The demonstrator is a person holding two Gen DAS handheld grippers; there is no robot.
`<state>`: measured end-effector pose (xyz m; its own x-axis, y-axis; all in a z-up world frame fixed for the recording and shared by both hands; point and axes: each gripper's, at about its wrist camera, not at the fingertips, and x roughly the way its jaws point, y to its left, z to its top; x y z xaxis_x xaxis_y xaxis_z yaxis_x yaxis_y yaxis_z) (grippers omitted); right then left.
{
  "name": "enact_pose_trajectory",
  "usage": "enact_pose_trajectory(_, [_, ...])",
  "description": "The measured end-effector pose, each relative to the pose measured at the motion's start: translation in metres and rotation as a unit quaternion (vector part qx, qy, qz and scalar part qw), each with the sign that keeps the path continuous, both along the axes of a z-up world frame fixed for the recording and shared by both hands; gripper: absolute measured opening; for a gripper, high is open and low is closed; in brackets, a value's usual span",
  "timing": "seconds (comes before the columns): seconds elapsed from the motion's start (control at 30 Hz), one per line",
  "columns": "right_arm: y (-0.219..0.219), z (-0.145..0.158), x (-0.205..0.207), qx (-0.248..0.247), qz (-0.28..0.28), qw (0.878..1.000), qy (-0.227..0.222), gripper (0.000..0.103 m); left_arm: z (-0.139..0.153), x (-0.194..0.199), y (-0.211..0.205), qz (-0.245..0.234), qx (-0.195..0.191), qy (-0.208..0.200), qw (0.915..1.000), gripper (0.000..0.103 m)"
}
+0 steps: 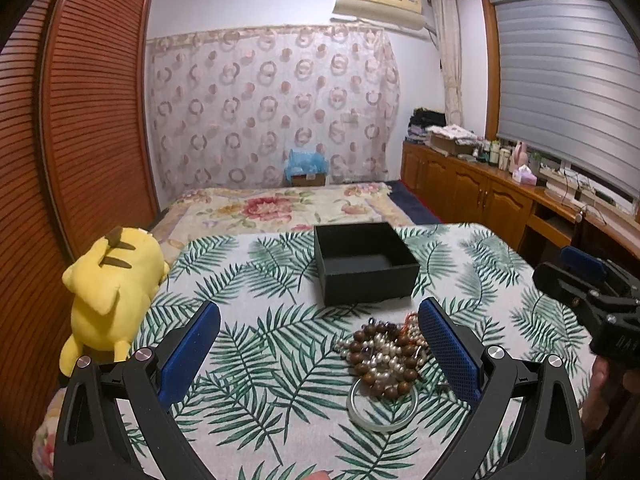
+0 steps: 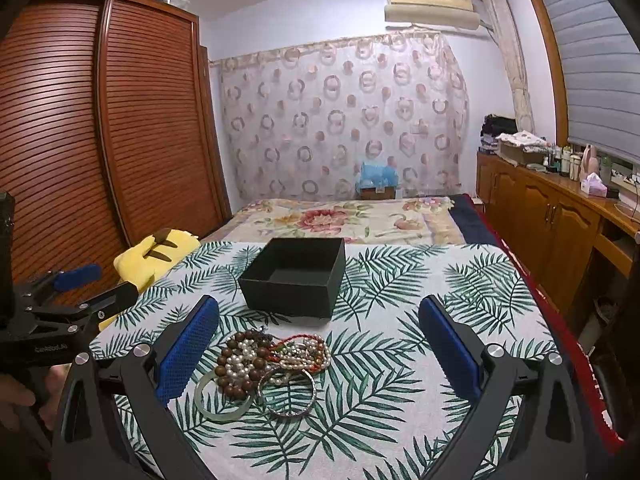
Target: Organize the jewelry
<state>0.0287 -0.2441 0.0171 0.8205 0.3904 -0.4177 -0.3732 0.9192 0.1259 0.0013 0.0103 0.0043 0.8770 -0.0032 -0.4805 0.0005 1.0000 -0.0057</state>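
Observation:
A tangled pile of jewelry [image 1: 384,354] lies on the leaf-print tablecloth [image 1: 280,380]: brown wooden beads [image 2: 236,376], pearl strands [image 2: 304,354], a pale jade bangle [image 2: 218,398] and a thin metal bangle [image 2: 288,394]. Beyond the pile stands an open black box [image 1: 362,264] [image 2: 296,276], which looks bare inside. My left gripper [image 1: 320,344] is open above the table, its right finger beside the pile. My right gripper [image 2: 320,344] is open too, the pile near its left finger. Each gripper shows at the edge of the other's view.
A yellow plush toy [image 1: 108,292] lies at the table's left edge. Behind the table is a bed with a floral cover [image 2: 340,216]. A slatted wooden wardrobe [image 1: 80,120] stands on the left and low wooden cabinets [image 2: 552,216] on the right.

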Motion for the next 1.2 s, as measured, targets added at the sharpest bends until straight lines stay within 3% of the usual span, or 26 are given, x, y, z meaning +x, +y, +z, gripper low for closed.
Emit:
enact_pose_trajectory(0.5, [0.0, -0.04, 0.018, -0.023, 0.033, 0.999, 0.028, 0.1, -0.034, 0.015, 0.003, -0.027, -0.005, 0.037, 0.9989, 0.096])
enact_pose_trajectory(0.7, [0.009, -0.06, 0.029, -0.04, 0.051, 0.996, 0.063, 0.087, -0.046, 0.02, 0.004, -0.039, -0.004, 0.051, 0.9979, 0.096])
enact_pose_trajectory(1.07, [0.028, -0.107, 0.051, -0.065, 0.091, 0.981, 0.157, 0.047, -0.073, 0.029, 0.01, -0.048, -0.018, 0.088, 0.9948, 0.096])
enact_pose_trajectory(1.2, [0.033, -0.116, 0.054, -0.068, 0.1, 0.978, 0.17, 0.038, -0.08, 0.032, 0.01, -0.056, -0.025, 0.096, 0.9935, 0.096])
